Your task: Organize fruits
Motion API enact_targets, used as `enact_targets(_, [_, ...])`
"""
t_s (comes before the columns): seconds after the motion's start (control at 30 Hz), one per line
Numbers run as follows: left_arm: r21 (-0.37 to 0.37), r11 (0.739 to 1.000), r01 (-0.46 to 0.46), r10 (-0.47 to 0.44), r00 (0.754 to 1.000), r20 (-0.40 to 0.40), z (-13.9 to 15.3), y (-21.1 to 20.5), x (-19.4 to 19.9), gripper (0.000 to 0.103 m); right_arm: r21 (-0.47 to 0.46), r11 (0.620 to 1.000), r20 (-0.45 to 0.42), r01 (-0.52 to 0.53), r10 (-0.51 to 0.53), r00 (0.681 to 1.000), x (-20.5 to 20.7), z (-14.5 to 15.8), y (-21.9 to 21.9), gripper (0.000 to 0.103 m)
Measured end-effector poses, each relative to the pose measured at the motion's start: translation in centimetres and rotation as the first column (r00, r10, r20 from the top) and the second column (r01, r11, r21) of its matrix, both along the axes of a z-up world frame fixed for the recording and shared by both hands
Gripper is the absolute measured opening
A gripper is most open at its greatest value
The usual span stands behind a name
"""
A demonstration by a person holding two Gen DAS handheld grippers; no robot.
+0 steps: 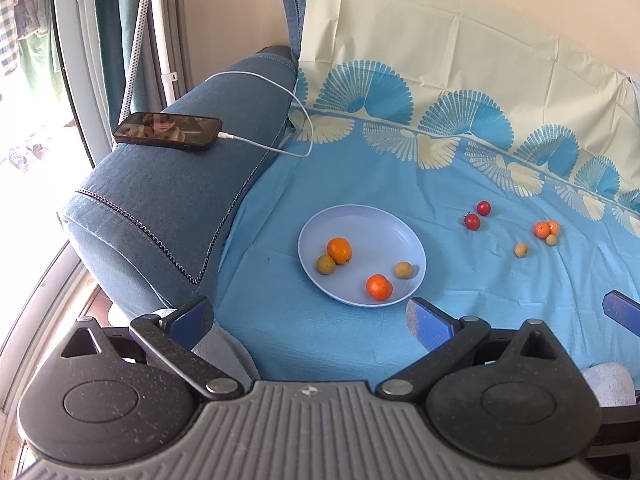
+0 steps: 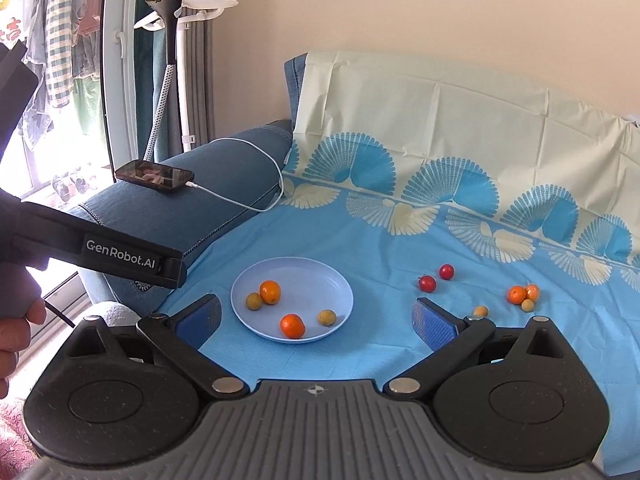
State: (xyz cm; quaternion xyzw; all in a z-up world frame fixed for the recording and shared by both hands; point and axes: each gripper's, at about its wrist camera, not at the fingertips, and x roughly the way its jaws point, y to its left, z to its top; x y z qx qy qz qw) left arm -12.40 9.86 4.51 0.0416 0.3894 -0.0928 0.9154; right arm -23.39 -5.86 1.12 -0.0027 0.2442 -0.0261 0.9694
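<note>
Both claws, left [image 1: 310, 318] and right [image 2: 316, 318], gape empty over the blue sheet [image 2: 360, 240] (sofa-draped, by a window [image 2: 60, 80]).

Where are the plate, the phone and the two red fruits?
plate [image 2: 316, 270]: right wrist view, bare far part of its floor.
phone [image 2: 154, 176]: right wrist view, middle of its screen.
red fruits [image 2: 427, 283]: right wrist view, the nearer one's skin; both lie on the cloth.
</note>
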Motion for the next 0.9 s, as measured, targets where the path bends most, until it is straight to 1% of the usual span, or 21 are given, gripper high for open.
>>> enact_targets(0.57, [0.025, 1.000, -0.002, 0.003, 0.999, -0.033, -1.2, -0.4, 1.1, 0.103, 0.030, 1.000, -0.038, 0.007, -0.005, 0.999, 0.9, -0.9, -0.3, 0.101])
enact_targets(0.9, [0.053, 0.999, 0.003, -0.001, 0.999, -0.046, -1.9, -1.2, 1.8, 0.103, 0.054, 0.998, -0.054, 0.020, -0.017, 0.998, 1.4, -1.5, -0.9, 0.101])
